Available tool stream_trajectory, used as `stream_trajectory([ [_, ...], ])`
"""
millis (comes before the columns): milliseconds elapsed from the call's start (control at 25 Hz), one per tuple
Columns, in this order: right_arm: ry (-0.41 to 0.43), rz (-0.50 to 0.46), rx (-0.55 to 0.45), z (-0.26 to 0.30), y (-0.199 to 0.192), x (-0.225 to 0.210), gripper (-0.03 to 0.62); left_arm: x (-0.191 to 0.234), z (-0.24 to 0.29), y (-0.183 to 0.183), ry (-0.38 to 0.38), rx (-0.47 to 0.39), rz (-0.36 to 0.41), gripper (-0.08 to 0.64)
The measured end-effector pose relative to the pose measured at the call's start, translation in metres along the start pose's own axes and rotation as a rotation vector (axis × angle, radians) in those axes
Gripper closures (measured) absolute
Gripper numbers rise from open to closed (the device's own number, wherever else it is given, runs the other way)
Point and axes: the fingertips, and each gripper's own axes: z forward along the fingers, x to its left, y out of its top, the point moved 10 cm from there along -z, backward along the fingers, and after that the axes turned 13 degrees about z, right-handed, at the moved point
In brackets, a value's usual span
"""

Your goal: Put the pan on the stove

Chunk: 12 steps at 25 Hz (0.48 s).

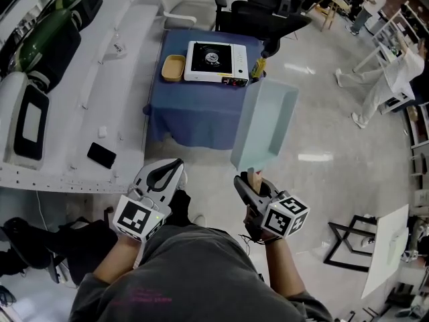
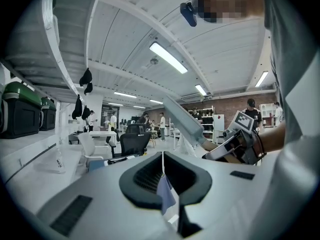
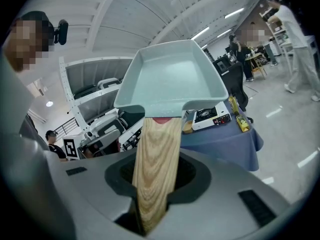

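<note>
- Pan (image 1: 265, 123): pale blue-green, square, metal, with a light wooden handle (image 3: 155, 169). It is off the stove and up in the air in front of the person, with its open side facing the right gripper view.
- Right gripper (image 1: 251, 180): jaws part-way closed and clamped on the wooden handle. The handle runs straight out between them to the pan body.
- Left gripper (image 1: 166, 173): jaws brought together with nothing between them, held low beside the right gripper.
- Black flat phone-like slab (image 1: 102, 155): lies on the white bench surface at the left.
- Blue-clothed table (image 1: 194, 113): stands ahead. In the head view the pan overlaps its right edge.
- White portable gas stove (image 1: 211, 60): sits on the far part of the table, well apart from the pan, with its burner bare.
- Shallow yellow dish (image 1: 173, 68): just beside the stove on its left.
- Yellow bottle (image 1: 257, 68): just beside the stove on its right.
- Black office chair (image 1: 268, 12): behind the table.
</note>
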Motion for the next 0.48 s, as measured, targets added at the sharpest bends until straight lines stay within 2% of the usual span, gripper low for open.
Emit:
stream_trajectory([
  [480, -0.02, 0.02, -0.012, 0.067, 0.046, -0.011, 0.489, 0.074, 0.051, -0.011, -0.035, 0.003, -0.012, 0.549],
])
